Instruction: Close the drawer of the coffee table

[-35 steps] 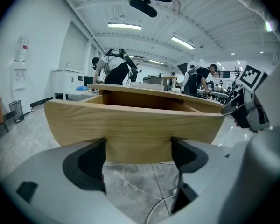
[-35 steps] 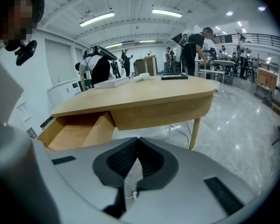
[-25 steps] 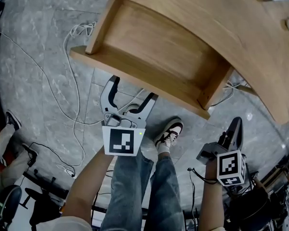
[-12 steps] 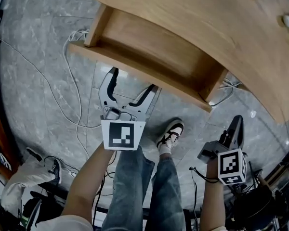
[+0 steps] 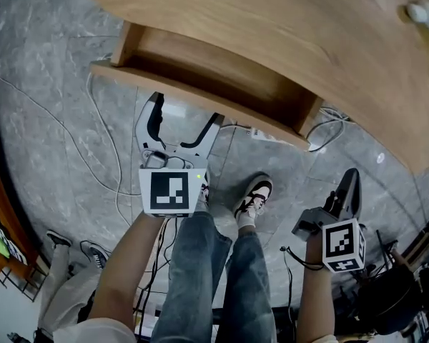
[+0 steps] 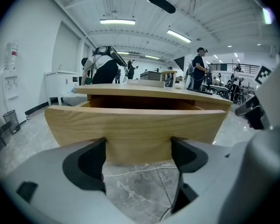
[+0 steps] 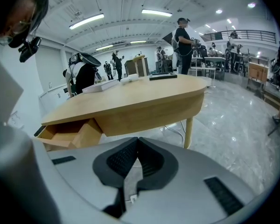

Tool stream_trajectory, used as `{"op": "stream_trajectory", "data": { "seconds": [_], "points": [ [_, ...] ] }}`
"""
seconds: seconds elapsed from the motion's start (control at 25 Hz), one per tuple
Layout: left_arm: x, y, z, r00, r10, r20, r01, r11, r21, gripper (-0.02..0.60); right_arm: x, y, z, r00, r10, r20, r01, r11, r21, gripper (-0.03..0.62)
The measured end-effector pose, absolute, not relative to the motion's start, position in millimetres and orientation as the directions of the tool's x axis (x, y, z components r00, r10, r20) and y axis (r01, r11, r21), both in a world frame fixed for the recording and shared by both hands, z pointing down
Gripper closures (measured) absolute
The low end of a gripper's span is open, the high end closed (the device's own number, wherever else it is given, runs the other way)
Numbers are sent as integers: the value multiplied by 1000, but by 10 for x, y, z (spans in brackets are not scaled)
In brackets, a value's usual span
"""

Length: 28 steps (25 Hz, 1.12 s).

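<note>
Drawer (image 5: 200, 66) is hanging partway out of the bench (image 5: 307, 34), so it's open, with the wooden inside showing under the edge of the curved top. In the left gripper view the drawer's (image 6: 135, 125) front panel fills the middle of the frame, straight across from you. The right gripper view catches the same drawer (image 7: 65, 134) poking out at the far left of the bench (image 7: 130, 97).

Your left gripper (image 5: 186, 110) sits right at that front panel with its fingers released and spread wide. From the left gripper (image 6: 137, 155) camera the tips sit low against the panel, near its bottom edge. Honestly can't tell if they're actually touching the wood or just a hair off it. Nothing is clamped between them, the panel just spans the gap.

Your right gripper (image 5: 350, 186) is well off to the side, down by your right leg, nowhere near the drawer. Its fingers are clenched together on nothing; the right gripper (image 7: 135, 160) view shows the dark pads meeting in a tight seam.

Around all that, a small white object (image 5: 418, 11) sits on the bench top, too blurry to name. Below is grey marbled floor (image 5: 50, 120) with white cables (image 5: 104, 156) trailing across it. Your jeans (image 5: 200, 263) and one sneaker (image 5: 252, 195) show between the two grippers. Both gripper views show people standing in a big workshop behind the bench.
</note>
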<state>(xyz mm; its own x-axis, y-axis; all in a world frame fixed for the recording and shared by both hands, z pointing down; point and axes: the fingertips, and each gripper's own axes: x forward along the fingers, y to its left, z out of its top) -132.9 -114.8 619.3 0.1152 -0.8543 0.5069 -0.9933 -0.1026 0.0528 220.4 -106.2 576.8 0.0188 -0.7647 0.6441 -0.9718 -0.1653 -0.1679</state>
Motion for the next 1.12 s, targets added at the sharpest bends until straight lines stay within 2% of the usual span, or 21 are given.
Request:
{"op": "stream_trajectory", "data": {
  "seconds": [0.64, 1.12],
  "points": [
    [-1309, -1555, 6204, 121, -855, 505, -992, -115, 43, 149, 2385, -932, 5766, 63, -750, 658, -944, -259, -206, 594],
    [-1301, -1831, 6211, 124, -851, 510, -992, -115, 50, 149, 2504, -824, 5822, 45, -735, 676, -927, -284, -247, 594]
  ]
}}
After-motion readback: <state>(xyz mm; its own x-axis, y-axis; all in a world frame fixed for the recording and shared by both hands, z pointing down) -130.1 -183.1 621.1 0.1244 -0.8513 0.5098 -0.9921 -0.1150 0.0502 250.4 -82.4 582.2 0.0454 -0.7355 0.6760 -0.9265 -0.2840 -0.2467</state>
